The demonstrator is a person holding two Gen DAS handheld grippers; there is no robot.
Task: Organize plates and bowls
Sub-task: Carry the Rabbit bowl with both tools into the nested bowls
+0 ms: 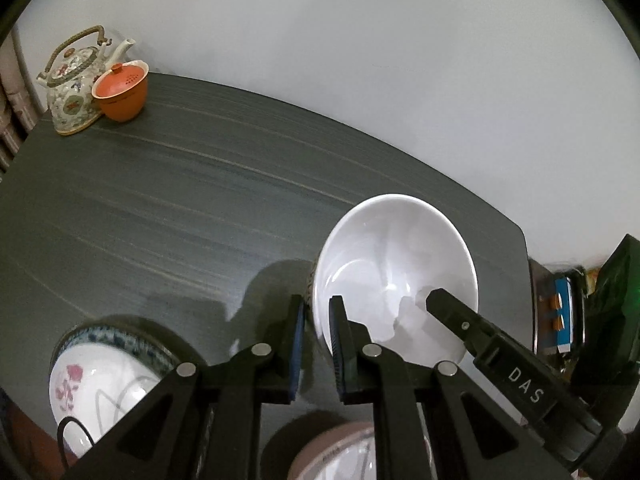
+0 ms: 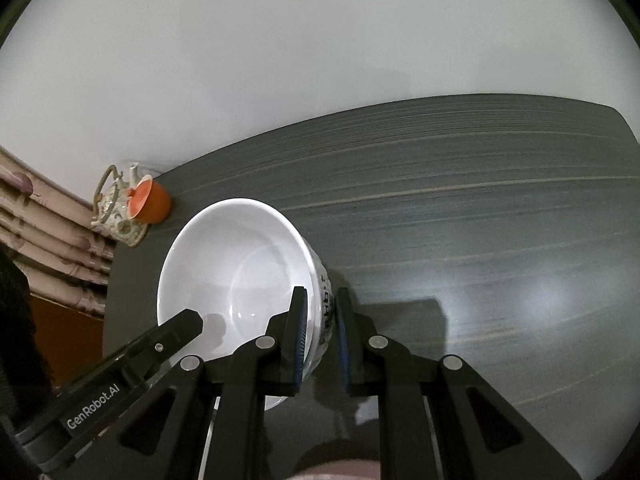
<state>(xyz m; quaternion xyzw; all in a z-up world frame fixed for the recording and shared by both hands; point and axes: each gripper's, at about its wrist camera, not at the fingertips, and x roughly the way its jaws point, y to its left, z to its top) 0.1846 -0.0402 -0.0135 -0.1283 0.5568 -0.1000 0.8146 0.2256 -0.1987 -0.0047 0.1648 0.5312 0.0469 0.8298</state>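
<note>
A white bowl with dark lettering on its outer wall hangs tilted above the dark table, held from both sides. My left gripper is shut on its left rim, one pad inside and one outside. On the opposite rim my right gripper is shut the same way. Each view also shows one finger of the other gripper reaching into the bowl. A bowl with a blue patterned rim and a pink flower sits at the lower left, and a brown-rimmed bowl lies below the fingers.
A flowered teapot and an orange lidded cup stand at the table's far left corner, against the white wall. Past the table's right edge is a dark device with blue and orange parts. Pink panelling lies beyond the left edge.
</note>
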